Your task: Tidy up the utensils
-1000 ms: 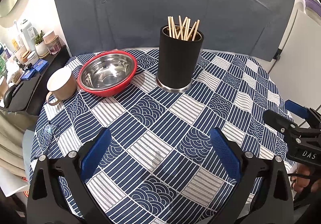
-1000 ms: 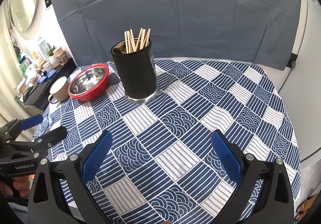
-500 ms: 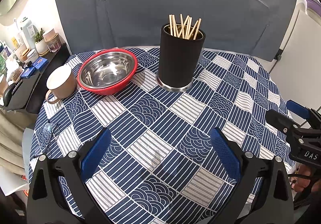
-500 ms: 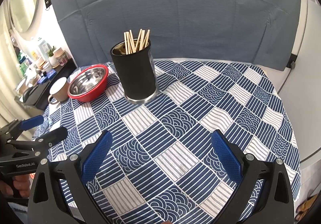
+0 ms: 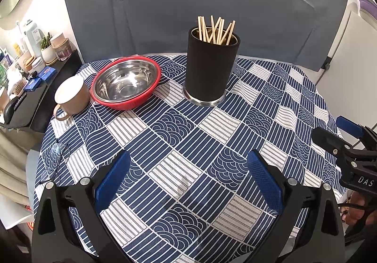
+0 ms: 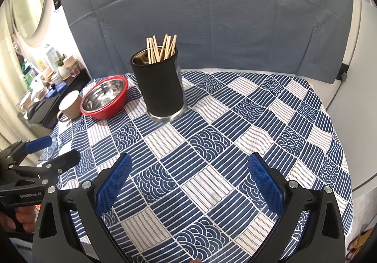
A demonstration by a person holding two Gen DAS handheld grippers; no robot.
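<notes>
Both jaws stand wide and empty: left gripper (image 5: 188,182) and right gripper (image 6: 188,182) hover over the patterned tablecloth (image 5: 212,121). Landmark: black holder (image 5: 211,67), upright. Chopsticks (image 5: 216,30) stand bunched inside it, tips above its rim. Red bowl (image 5: 126,81) lies just left of the holder; mug (image 5: 71,94) touches the bowl's far-left side. Chopsticks judged light, stiff, thin and smooth, apt to slip; best pinched across the exposed upper ends. Legible writing: "DAS" and "GenRobot.AI" on the gripper bodies

right gripper (image 5: 339,131): "DAS" | left gripper (image 6: 54,149): "GenRobot.AI"
</notes>
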